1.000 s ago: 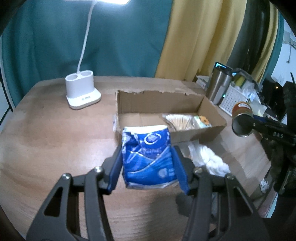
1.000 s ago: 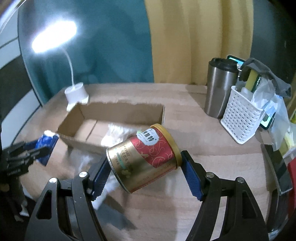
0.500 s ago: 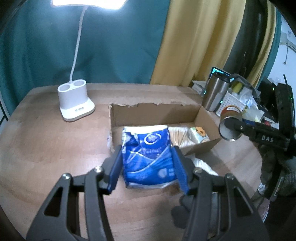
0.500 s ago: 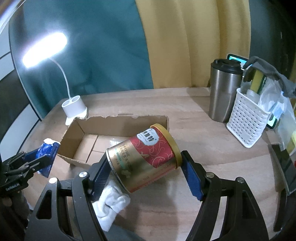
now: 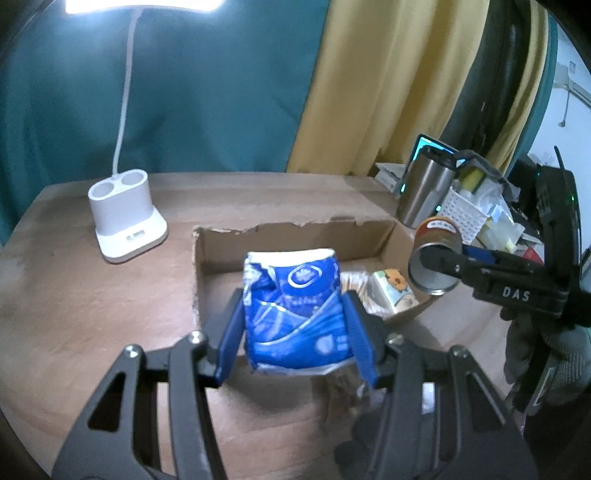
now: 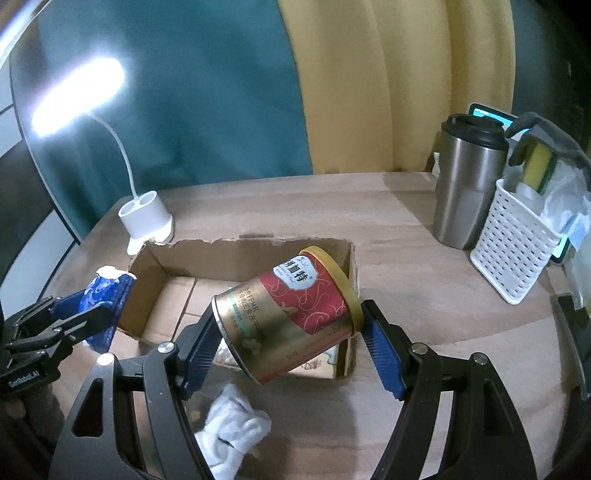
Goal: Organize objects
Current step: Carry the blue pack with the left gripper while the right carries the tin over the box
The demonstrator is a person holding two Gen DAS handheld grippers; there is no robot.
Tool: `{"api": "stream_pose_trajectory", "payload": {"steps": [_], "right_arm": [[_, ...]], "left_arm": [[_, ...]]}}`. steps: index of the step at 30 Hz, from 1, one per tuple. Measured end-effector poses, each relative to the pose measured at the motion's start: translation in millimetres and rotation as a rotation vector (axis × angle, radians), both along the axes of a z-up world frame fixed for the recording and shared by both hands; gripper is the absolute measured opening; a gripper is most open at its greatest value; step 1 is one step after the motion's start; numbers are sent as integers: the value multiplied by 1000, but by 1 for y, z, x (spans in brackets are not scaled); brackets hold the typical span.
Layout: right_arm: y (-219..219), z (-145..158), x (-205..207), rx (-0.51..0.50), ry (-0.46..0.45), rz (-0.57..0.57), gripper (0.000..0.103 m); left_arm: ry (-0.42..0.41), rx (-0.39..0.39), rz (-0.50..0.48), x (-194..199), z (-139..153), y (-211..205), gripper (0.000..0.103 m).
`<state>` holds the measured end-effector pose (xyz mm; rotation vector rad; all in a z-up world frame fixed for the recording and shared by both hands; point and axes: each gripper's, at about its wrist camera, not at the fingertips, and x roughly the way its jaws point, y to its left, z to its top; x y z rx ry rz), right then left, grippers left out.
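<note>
Ahead of both sets of my fingers, the cardboard box (image 6: 258, 254) sits open on the wooden table (image 6: 424, 266). My right gripper (image 6: 291, 336) clamps the red and gold can (image 6: 288, 314), tilted between its pads, above the box's near right corner. My left gripper (image 5: 295, 328) squeezes the blue packet (image 5: 295, 314) upright between its pads, over the box's near edge. A white cloth (image 6: 232, 432) lies just below my right fingers.

From my left wrist feed, the blue packet (image 5: 295, 314) hides the cardboard box's (image 5: 295, 240) near wall. The lamp head (image 5: 144, 5) is cut off at the upper left of the frame. On the right wrist feed, the can (image 6: 291, 317) covers whatever lies in the box's right end, and its small print blurs.
</note>
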<state>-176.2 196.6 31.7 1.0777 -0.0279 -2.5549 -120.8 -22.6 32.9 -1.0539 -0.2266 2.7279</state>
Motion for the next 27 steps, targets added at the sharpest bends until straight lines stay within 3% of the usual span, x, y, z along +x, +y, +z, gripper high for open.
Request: {"api": "stream_pose_trajectory", "payload": {"steps": [27], "right_arm": [[-8, -17, -48, -5, -68, -37, 76]], "left_arm": [[-79, 17, -30, -47, -28, 17, 53]]}}
